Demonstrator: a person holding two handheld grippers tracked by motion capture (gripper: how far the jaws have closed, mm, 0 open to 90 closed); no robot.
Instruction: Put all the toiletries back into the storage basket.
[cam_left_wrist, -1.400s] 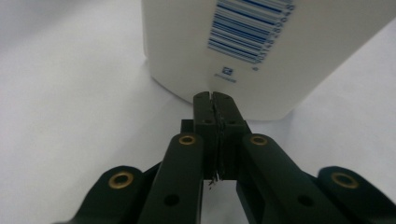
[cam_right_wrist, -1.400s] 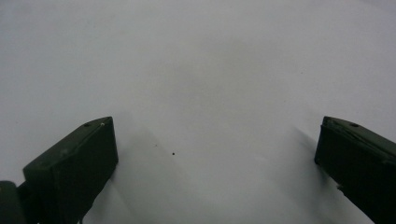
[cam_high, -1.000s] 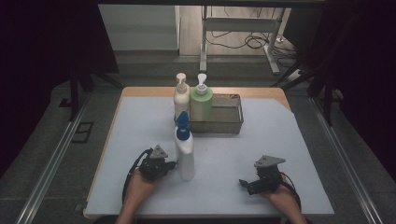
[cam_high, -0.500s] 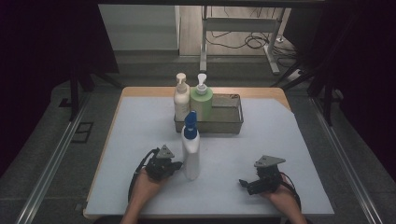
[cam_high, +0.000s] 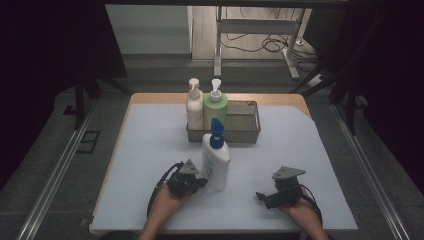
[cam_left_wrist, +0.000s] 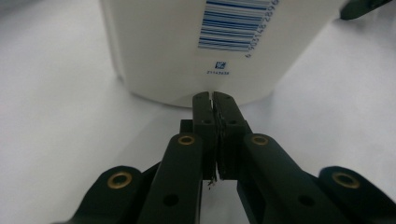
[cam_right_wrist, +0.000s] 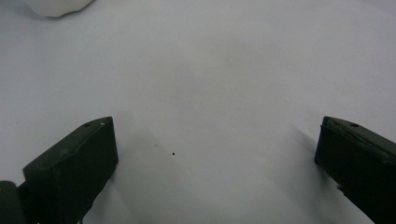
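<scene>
High view, bottle: white bottle with blue cap upright on the white table cover, near the front, well short of the wire basket.
Left gripper view, jaws: left gripper pressed together, nothing between; tips touching or just short of the foot of the white bottle with blue cap, cannot tell which.
High view, left side: left gripper just beside the bottle's left flank, low down.
Right gripper view, jaws: right gripper spread wide over bare cover, nothing between; one corner of a white base at the top left edge.
High view, right side: right gripper well apart from the bottle, resting near the front edge.
Cut off: bottle top and cap out of the left gripper view; barcode label cropped at the top edge.
Hard to make out: basket's floor dim; surroundings beyond the table dark.
Count, bottles: three, namely one white with blue cap, one cream pump bottle, one green pump bottle, the last two at the basket's left end.
Count, baskets: one.
Count, grippers: two.
</scene>
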